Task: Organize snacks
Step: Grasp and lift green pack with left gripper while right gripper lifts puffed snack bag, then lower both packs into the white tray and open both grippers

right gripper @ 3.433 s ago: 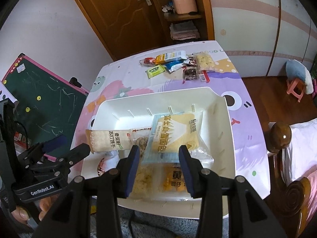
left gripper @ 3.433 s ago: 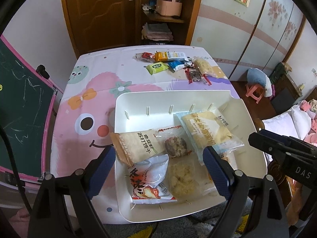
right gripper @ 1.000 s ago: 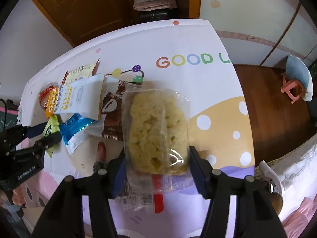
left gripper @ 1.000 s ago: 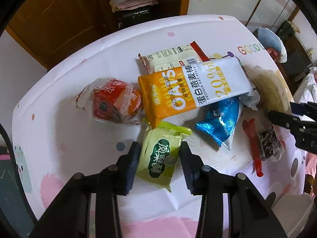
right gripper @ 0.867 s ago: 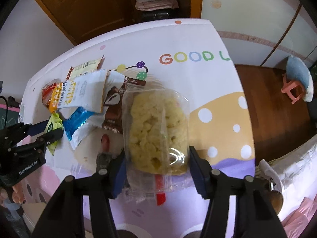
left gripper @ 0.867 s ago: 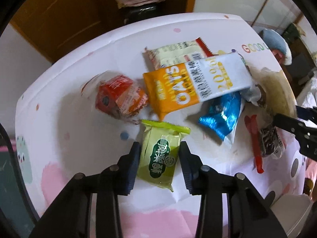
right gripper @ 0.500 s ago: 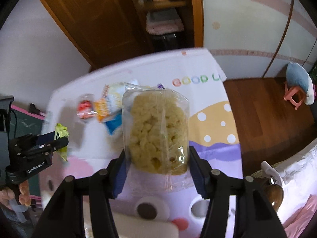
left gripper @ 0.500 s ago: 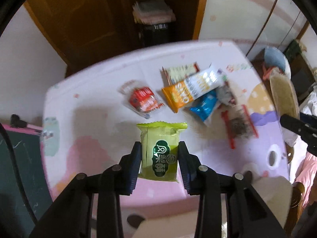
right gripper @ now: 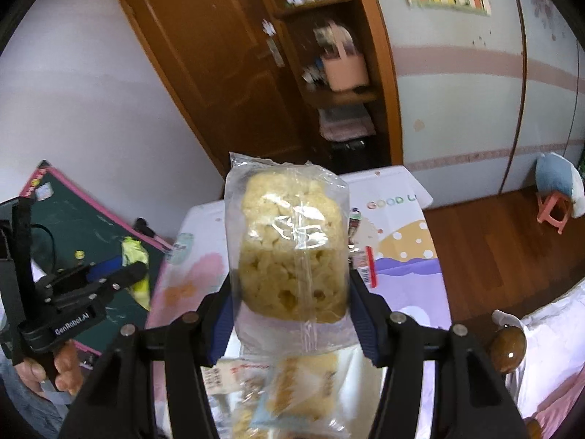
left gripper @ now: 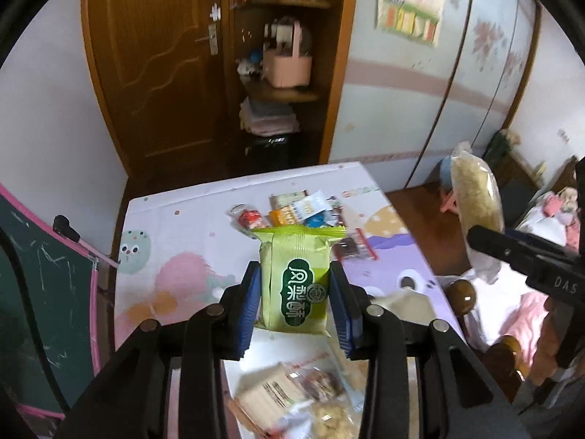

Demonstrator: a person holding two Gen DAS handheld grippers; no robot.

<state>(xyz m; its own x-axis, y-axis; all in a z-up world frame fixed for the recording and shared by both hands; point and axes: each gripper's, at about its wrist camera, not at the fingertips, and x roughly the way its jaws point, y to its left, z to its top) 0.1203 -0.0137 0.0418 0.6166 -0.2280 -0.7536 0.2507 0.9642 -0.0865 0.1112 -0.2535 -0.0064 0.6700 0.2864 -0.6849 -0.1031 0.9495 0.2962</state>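
My left gripper (left gripper: 295, 301) is shut on a green snack packet (left gripper: 297, 281), held upright in the air above the table. My right gripper (right gripper: 292, 301) is shut on a clear bag of pale yellow puffed snack (right gripper: 289, 241), also lifted high. In the left wrist view that clear bag (left gripper: 475, 201) shows at the right. In the right wrist view the left gripper (right gripper: 109, 274) with the green packet (right gripper: 133, 252) shows at the left. Several loose snacks (left gripper: 292, 216) lie at the table's far end. The white tray (left gripper: 395, 301) with packed snacks (left gripper: 292, 398) lies below both grippers.
The table (left gripper: 175, 256) wears a cartoon-print cloth. A green chalkboard (left gripper: 40, 292) leans at its left. Behind stand a wooden door (left gripper: 153, 55) and a shelf (left gripper: 285, 87) with a pink basket. A bed post (right gripper: 508, 347) and a pink stool (right gripper: 552, 208) are at the right.
Both grippers rose and drew back from the snack pile toward the tray, each carrying its packet. The table's far end now looks small and distant.
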